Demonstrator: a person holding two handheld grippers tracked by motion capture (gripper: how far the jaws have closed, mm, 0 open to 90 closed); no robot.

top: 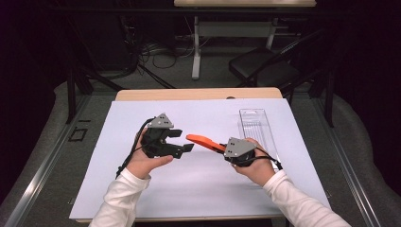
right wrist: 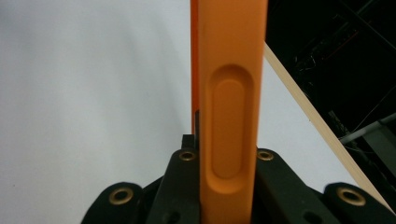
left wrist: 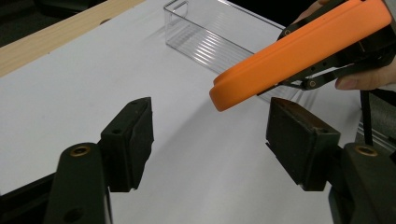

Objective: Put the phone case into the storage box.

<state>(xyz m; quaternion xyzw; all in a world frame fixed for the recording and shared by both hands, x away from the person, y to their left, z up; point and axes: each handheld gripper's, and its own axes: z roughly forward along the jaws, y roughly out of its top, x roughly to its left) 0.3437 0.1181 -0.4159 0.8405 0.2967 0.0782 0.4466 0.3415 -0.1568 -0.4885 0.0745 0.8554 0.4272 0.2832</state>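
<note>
An orange-handled tool [top: 204,141] is held above the white sheet, and my right gripper [top: 221,147] is shut on its near end. In the right gripper view the orange handle [right wrist: 231,93] rises straight up between the jaws of that gripper [right wrist: 226,163], which clamp it from both sides. My left gripper [top: 185,140] faces the tool's free end from the left, open. In the left gripper view the handle's rounded tip [left wrist: 261,79] hangs just beyond and above the gap between the pads [left wrist: 210,140], touching neither.
A clear plastic tray [top: 257,130] lies on the white sheet [top: 198,184] at the back right, also seen as the clear tray [left wrist: 205,37] behind the tool. The wooden table edge [top: 198,93] runs along the far side. A black chair [top: 265,66] stands beyond.
</note>
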